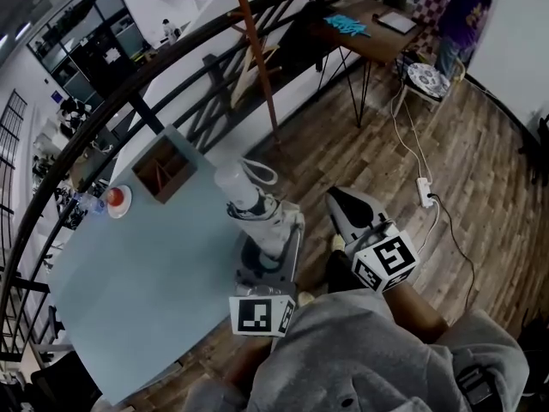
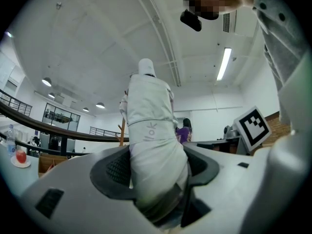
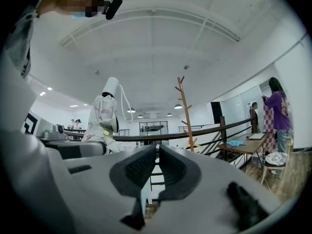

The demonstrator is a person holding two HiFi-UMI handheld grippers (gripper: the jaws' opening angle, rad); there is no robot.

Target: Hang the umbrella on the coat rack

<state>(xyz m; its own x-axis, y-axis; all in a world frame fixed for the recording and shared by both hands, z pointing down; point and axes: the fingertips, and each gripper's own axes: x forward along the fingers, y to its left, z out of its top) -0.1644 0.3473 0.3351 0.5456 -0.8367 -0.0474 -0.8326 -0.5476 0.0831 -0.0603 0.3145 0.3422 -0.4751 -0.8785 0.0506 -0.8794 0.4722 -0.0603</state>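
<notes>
— What is hidden of the umbrella (image 2: 148,126)?
— Its lower end is buried between the jaws of the left gripper (image 2: 151,174). Beyond the umbrella, the coat rack (image 1: 251,37) is cut off at the top.

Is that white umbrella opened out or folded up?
Folded: the umbrella is a tight bundle, band wrapped round it, clamped in the left gripper.

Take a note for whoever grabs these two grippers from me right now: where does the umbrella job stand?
Left gripper: shut on the folded white umbrella, upright, strap end up.
Right gripper: jaws almost together, nothing between them.
Coat rack: stands by the railing ahead, umbrella not on it.
Done: umbrella gripped. Left: carry it over, hang it, probably by its strap.
</notes>
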